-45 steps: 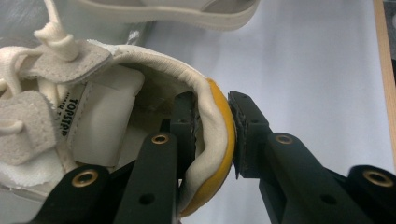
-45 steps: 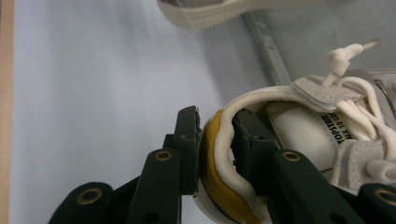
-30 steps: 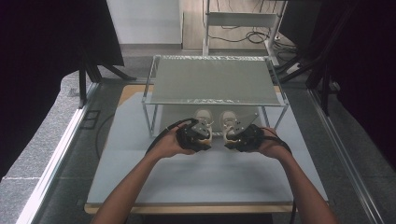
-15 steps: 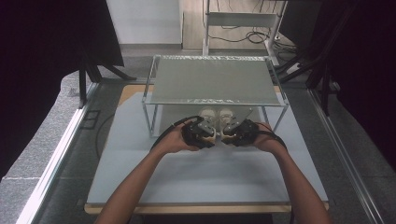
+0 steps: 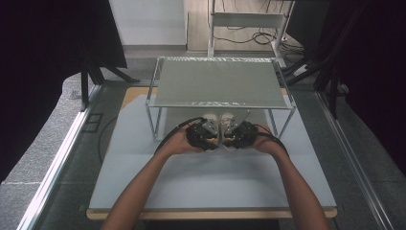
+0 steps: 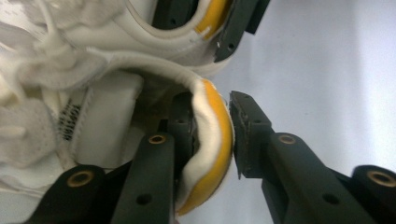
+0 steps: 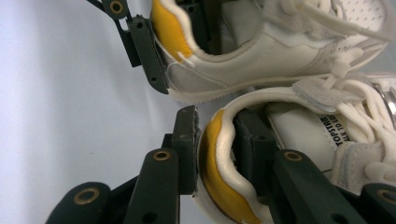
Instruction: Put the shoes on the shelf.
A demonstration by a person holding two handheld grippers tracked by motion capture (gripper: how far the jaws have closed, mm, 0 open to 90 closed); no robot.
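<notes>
Now each gripper straddles the heel of one white leather lace-up sneaker with a yellow heel lining, the pair standing side by side under the front rail of a metal-framed rack with a grey shelf top (image 5: 218, 88), midway along the white counter (image 5: 210, 184). The left gripper (image 5: 205, 136) has one of its jaws inside the collar of the left sneaker (image 6: 205, 140) and the other outside; its jaws have just been opening, and a sliver of gap shows at the outer pad, so the hold looks released. The right gripper (image 5: 238, 136) mirrors this on the right sneaker (image 7: 219, 158); its jaws, too, have just been opening, though the pads lie against the heel. Both shoes run lengthwise away from the jaws, toes toward the counter's far edge, so any withdrawal would run back toward the near edge.
</notes>
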